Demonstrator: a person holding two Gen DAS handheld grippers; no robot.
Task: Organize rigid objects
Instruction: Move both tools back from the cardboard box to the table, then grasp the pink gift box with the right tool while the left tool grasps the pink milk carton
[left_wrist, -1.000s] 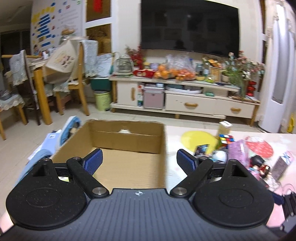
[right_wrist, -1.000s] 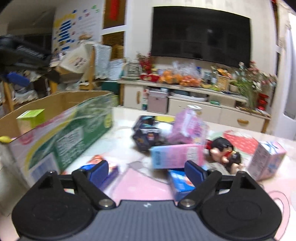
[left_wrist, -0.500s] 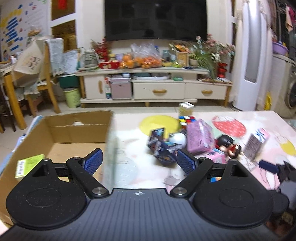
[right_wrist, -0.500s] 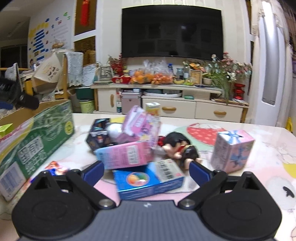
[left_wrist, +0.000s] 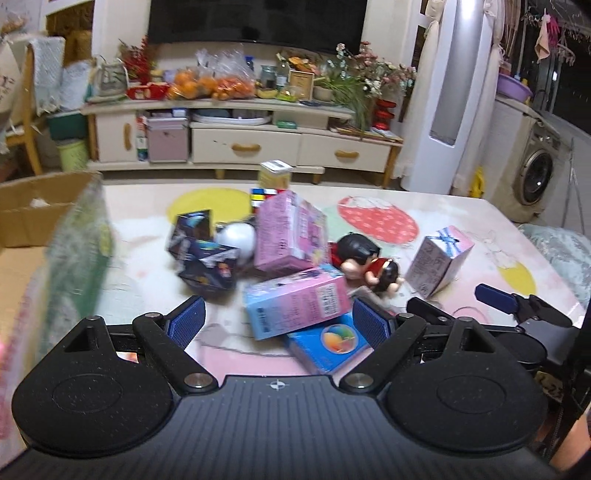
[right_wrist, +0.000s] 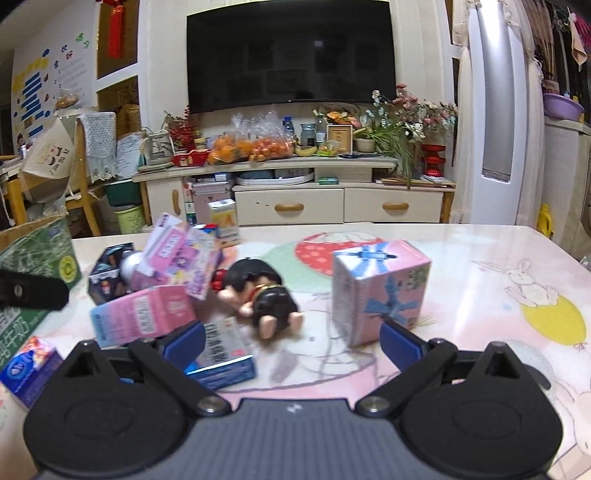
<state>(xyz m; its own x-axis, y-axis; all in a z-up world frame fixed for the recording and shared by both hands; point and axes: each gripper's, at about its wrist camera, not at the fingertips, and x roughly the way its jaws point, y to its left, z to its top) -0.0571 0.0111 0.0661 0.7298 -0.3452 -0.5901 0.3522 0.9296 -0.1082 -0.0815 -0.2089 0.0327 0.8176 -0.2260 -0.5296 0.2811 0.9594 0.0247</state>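
- Behind the pink patterned tabletop (right_wrist: 480, 295) runs a cream TV cabinet (right_wrist: 295, 206) heaped with oranges; on the table itself lies the clutter still to be sorted.
- Nearest the left gripper (left_wrist: 277, 325) is a pink-and-blue rectangular carton (left_wrist: 295, 302), lying on its side across a flat blue box with a fruit picture (left_wrist: 328, 343). Its long axis runs roughly across that gripper's view, blue end to the left, the right end tipped slightly up and away.
- Left gripper: blue pads spread wide, nothing between them; the carton sits just ahead of the gap.
- Right gripper (right_wrist: 293, 341): jaws have just been opening and stand wide and empty, with a dark-haired toy figurine (right_wrist: 262, 295) lying ahead and an upright pink box with a blue ribbon print (right_wrist: 376, 291) beside the right pad.
- To do this well, I'd say each gripper should close across its item's short side, lifting the top carton first so the pile does not slide.
- At the left stands the open brown cardboard box (left_wrist: 29, 221), likely the destination.
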